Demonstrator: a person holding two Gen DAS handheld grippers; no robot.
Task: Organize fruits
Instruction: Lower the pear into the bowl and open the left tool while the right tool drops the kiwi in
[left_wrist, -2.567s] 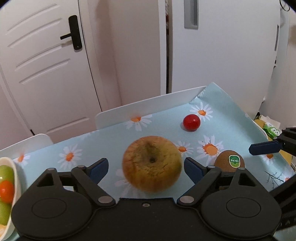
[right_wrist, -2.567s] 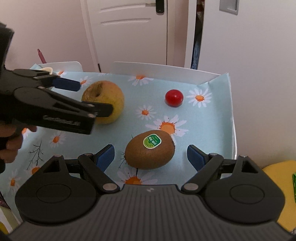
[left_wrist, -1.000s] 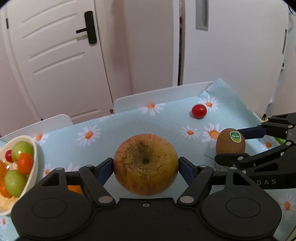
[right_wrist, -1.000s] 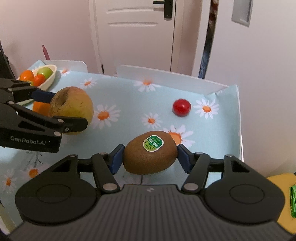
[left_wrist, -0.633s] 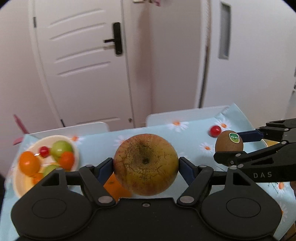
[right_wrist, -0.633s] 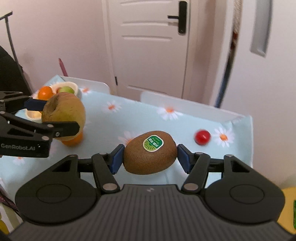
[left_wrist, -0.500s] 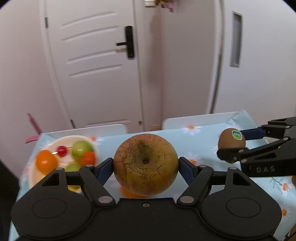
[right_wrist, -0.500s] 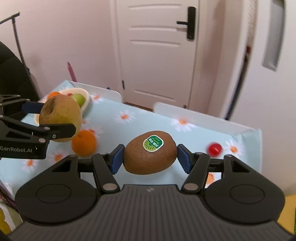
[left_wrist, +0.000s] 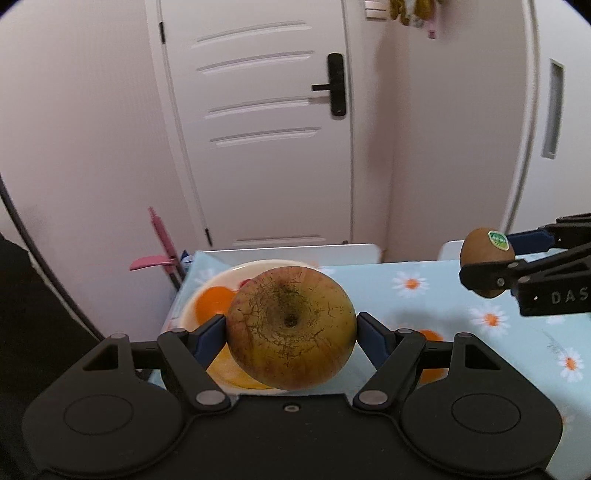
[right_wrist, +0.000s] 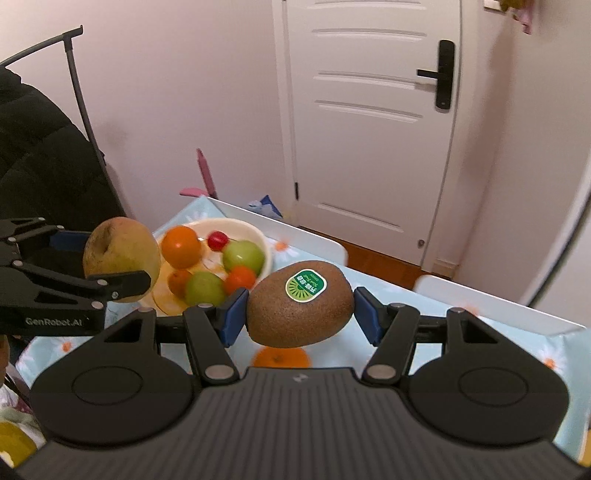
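While both fruits hang above the table: left gripper (left_wrist: 291, 334) pinches apple (left_wrist: 291, 326) | right gripper (right_wrist: 299, 314) pinches kiwi (right_wrist: 300, 304) | bowl (right_wrist: 258, 236) at left edge part-filled | orange (right_wrist: 280, 358) left on table

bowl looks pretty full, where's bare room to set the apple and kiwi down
The bowl is crowded: oranges, green fruits and cherry tomatoes fill it, with bare bottom showing only at its near left side. Bare tablecloth lies between the bowl and the loose orange, and beyond it toward the white chair backs.
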